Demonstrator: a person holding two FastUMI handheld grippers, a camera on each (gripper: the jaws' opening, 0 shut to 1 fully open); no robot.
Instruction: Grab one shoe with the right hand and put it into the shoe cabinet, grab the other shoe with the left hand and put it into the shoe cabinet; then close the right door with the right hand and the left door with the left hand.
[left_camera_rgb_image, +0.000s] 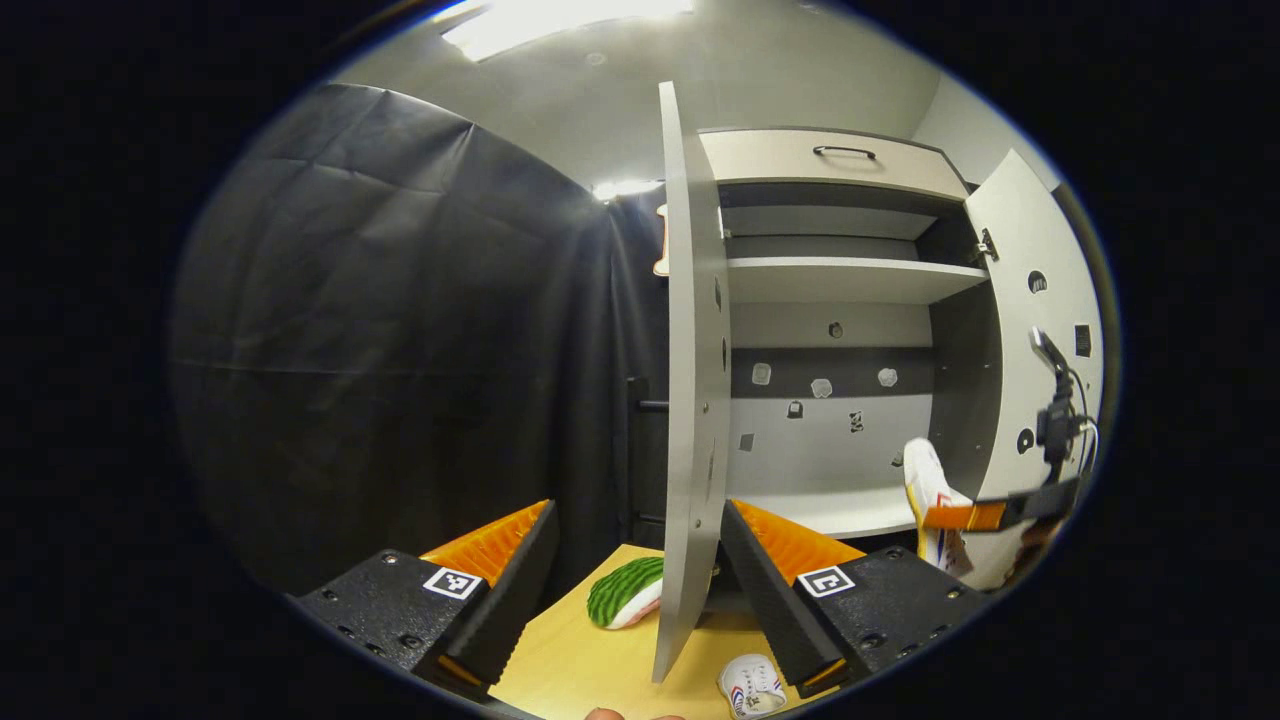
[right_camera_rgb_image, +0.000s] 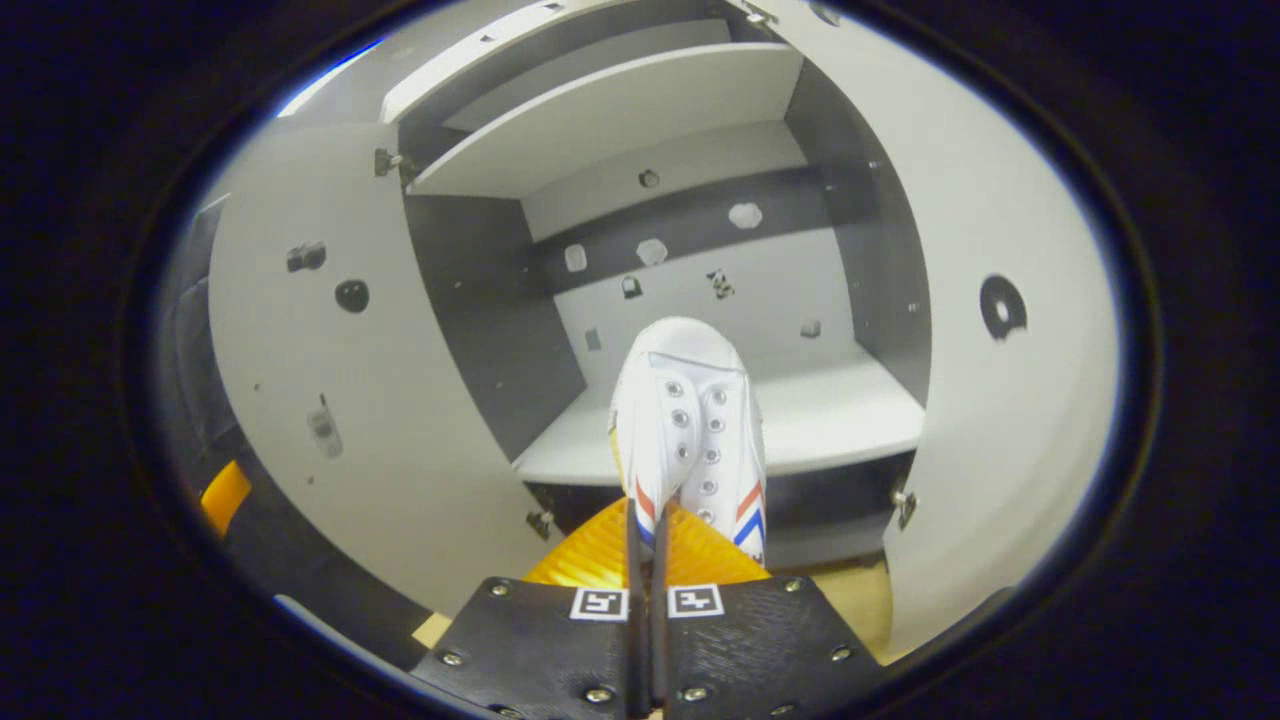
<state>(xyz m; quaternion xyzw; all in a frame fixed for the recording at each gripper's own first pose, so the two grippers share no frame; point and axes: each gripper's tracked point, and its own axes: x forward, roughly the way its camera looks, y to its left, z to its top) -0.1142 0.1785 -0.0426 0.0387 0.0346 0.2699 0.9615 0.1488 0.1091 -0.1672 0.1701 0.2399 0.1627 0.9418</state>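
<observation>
Right gripper (right_camera_rgb_image: 648, 520) clamped on heel of white lace-up canvas shoe (right_camera_rgb_image: 690, 420), held in air before lower shelf (right_camera_rgb_image: 830, 420) of open grey shoe cabinet (right_camera_rgb_image: 640, 110). Best carried level, toe first, well onto shelf before release. Left gripper (left_camera_rgb_image: 640, 570) spread wide, empty, astride left door (left_camera_rgb_image: 690, 400); second white shoe (left_camera_rgb_image: 752, 686) lay on wooden table (left_camera_rgb_image: 590, 670).

Both tongs (right_camera_rgb_image: 648, 560) carry screwed black plates with square, seemingly coded markers.

The left gripper view looks from low over the tabletop (left_camera_rgb_image: 560, 670), edge-on at the left door (left_camera_rgb_image: 690, 400). The right gripper view faces the cabinet (right_camera_rgb_image: 700, 250) interior from close. The 2 views share its shelves.
</observation>
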